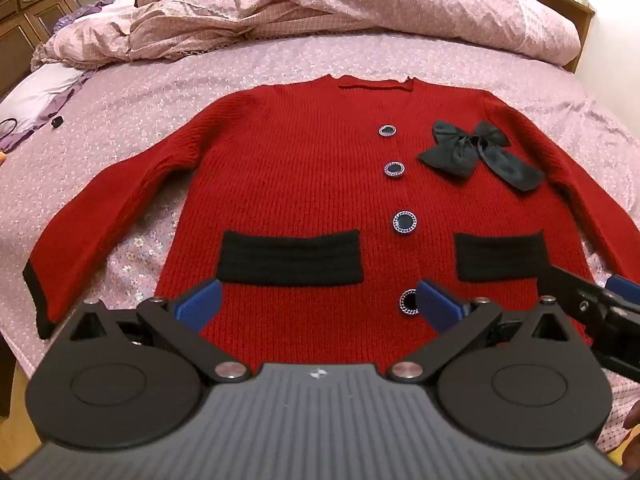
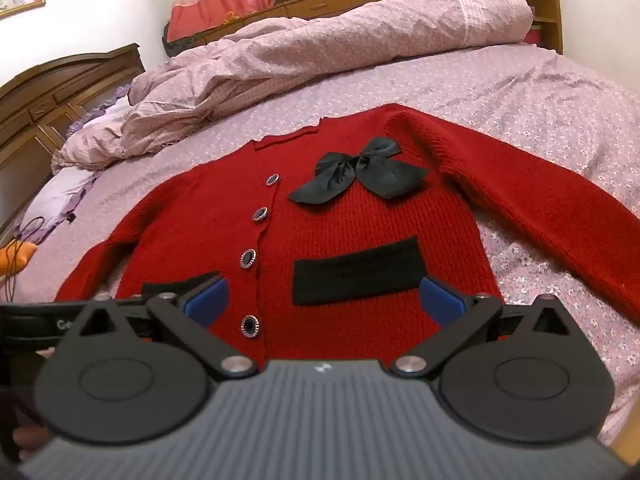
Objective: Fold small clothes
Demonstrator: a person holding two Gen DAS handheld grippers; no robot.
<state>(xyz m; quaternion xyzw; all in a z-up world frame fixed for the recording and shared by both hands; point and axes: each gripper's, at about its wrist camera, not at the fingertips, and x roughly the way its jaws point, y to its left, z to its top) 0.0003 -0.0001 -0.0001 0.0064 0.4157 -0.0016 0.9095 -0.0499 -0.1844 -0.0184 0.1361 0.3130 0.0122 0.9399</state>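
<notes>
Red cardigan (image 1: 304,184) flat, both tools spread

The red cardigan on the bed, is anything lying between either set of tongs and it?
Nothing visible. The red cardigan lies flat and buttoned on the floral bedsheet, and both the left tongs and right tongs hang open near its hem. The rumpled duvet sits beyond its collar.
</notes>
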